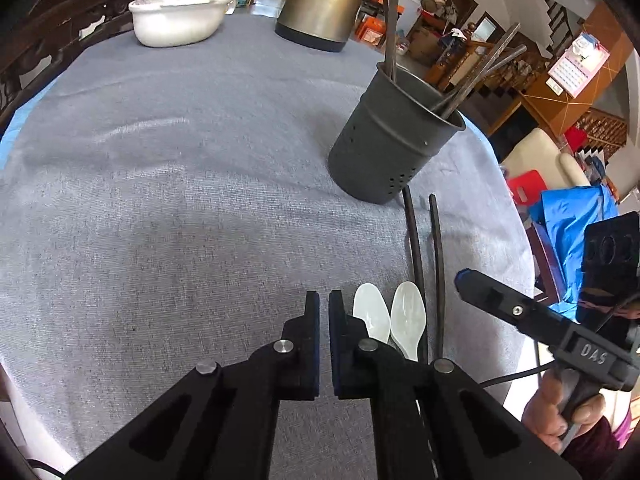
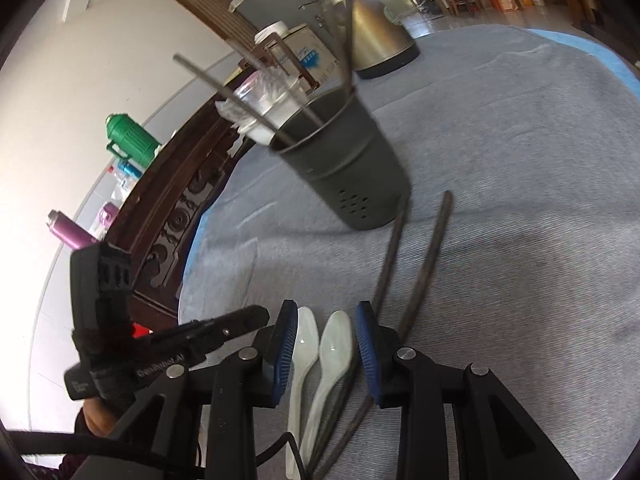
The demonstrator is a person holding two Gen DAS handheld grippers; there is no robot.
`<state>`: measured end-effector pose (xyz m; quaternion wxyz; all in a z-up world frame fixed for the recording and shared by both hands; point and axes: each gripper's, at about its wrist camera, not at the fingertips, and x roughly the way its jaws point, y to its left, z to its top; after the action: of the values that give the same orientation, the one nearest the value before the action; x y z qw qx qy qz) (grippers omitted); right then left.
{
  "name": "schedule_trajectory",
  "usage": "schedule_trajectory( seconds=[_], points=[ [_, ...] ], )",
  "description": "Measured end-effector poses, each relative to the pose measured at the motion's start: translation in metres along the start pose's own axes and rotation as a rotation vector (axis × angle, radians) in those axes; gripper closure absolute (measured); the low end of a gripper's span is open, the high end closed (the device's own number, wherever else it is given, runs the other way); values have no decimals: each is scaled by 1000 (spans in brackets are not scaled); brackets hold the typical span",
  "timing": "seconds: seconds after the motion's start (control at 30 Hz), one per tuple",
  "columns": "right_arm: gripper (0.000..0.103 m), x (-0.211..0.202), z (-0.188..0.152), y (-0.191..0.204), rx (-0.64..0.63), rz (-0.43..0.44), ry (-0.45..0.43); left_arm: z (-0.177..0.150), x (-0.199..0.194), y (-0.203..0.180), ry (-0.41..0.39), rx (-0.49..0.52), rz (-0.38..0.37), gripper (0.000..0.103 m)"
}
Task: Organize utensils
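Observation:
A dark grey utensil holder (image 1: 394, 136) (image 2: 346, 160) stands on the grey tablecloth with several dark chopsticks in it. Two white spoons (image 1: 372, 316) (image 2: 334, 354) lie side by side on the cloth, next to two loose dark chopsticks (image 1: 416, 248) (image 2: 426, 264). My left gripper (image 1: 324, 312) is shut and empty, just left of the spoons. My right gripper (image 2: 326, 320) is open and hovers over the spoons, which lie between its fingers. It also shows in the left wrist view (image 1: 466, 280) at the right.
A metal kettle (image 1: 320, 4) (image 2: 380, 36) and a white bowl (image 1: 176, 20) with a plastic-covered bowl on it stand at the table's far side. A dark carved wooden chair back (image 2: 176, 216) borders the table. The table edge drops off beyond the holder.

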<state>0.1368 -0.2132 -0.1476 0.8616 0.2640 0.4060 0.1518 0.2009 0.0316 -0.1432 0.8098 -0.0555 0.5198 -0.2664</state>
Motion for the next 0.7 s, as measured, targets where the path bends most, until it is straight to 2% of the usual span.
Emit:
schedule_trajectory(
  seconds=[0.1,0.17,0.23,0.33,0.4,0.5,0.7],
  points=[
    [70,3,-2,0,5,5,4,-4,0,-2,22,20,-16,96],
    [70,7,-2,-2,6,1,28,-7,4,-5,38,25,-1,86],
    [70,13,-3,-1,-2,-18,55,-10,4,-1,40,8,-8,80],
    [71,26,-7,-1,-11,-27,97,-13,1,2,41,-4,-12,80],
    [77,30,-8,4,-43,-37,98,-13,-2,4,37,-9,-8,80],
    [100,39,-12,10,-94,-74,131,-12,-5,7,31,-20,-4,80],
    [102,32,-14,1,-106,-156,98,-7,4,-1,46,-8,-15,77]
  ],
)
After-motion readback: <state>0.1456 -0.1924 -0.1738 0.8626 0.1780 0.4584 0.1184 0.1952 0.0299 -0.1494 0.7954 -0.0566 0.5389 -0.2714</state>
